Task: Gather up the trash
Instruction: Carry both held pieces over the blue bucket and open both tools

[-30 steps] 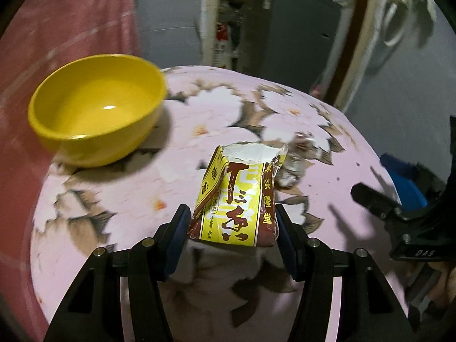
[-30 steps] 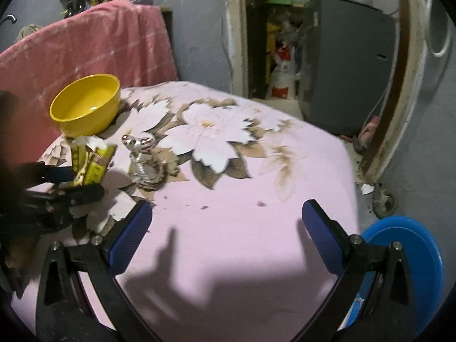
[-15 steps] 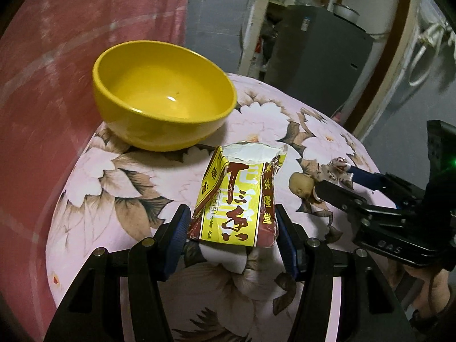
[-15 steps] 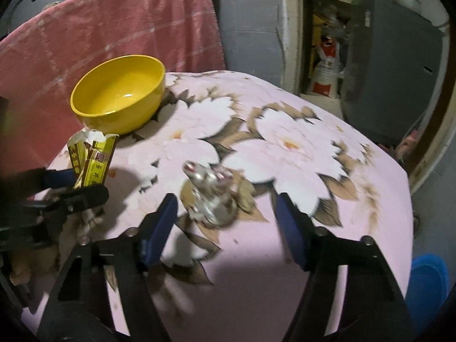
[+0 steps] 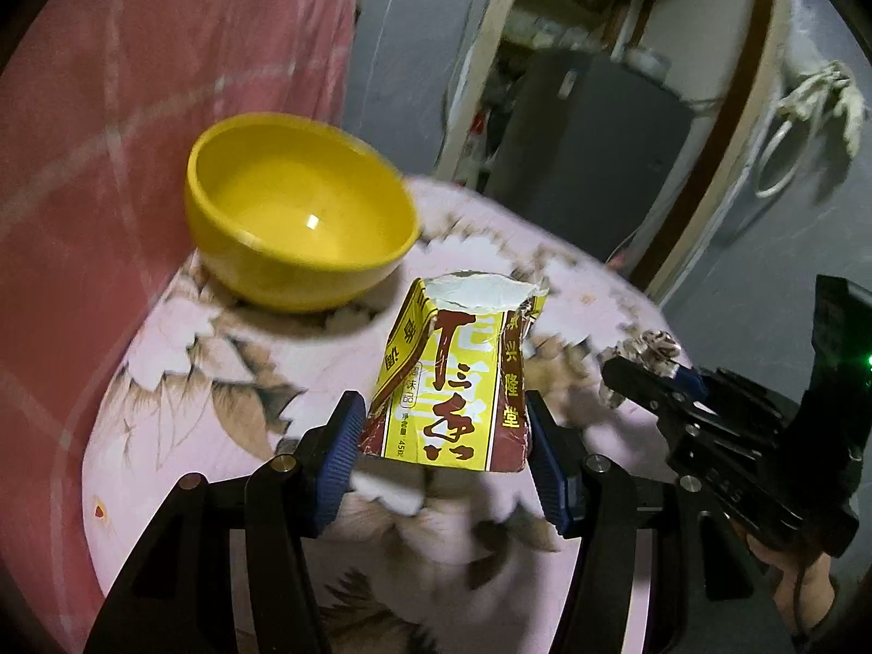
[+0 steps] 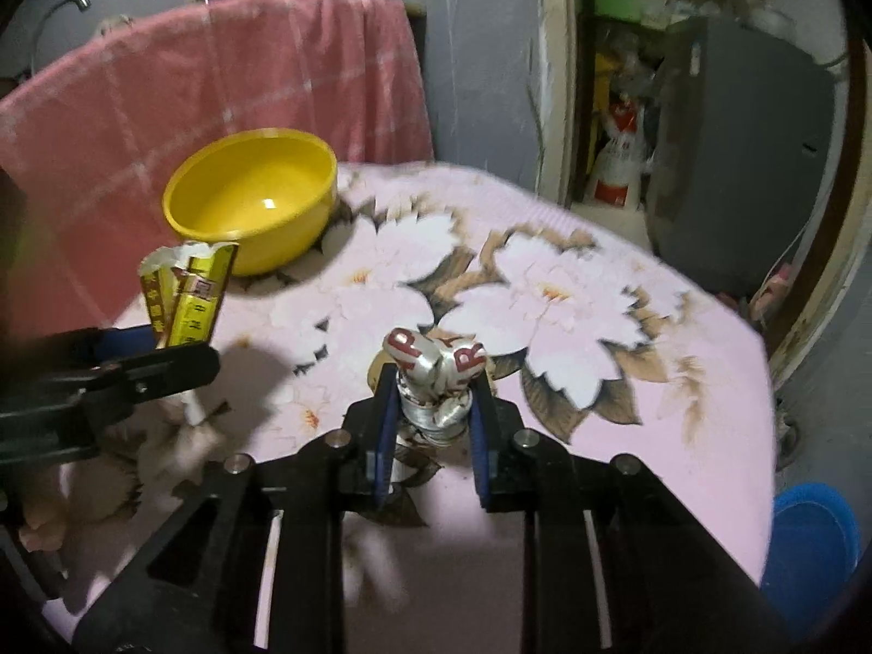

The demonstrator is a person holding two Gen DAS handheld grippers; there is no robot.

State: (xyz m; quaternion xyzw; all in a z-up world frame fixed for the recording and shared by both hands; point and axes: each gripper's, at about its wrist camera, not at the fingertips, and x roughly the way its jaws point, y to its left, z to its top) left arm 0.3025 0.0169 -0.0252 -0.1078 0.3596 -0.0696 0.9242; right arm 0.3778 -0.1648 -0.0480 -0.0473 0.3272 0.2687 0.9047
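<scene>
Left wrist view: we see the left gripper (image 5: 444, 452) clamped on a torn yellow-and-red carton (image 5: 452, 381), its white inside showing at the ragged top, held above the floral table (image 5: 218, 398). Beyond it stands a yellow bowl (image 5: 297, 212), with nothing in it. At right, the right gripper (image 5: 648, 376) carries a crumpled wrapper (image 5: 656, 346).

Right wrist view: we see the right gripper (image 6: 430, 414) closing, its pads against the silver wrapper (image 6: 436, 376) with red letters, just above the table (image 6: 627, 409). The bowl (image 6: 250, 196) holds nothing; the carton (image 6: 188, 294) sits in the left gripper (image 6: 158, 349) in front of it. A blue bin (image 6: 812, 545) lies lower right, its contents out of sight.
</scene>
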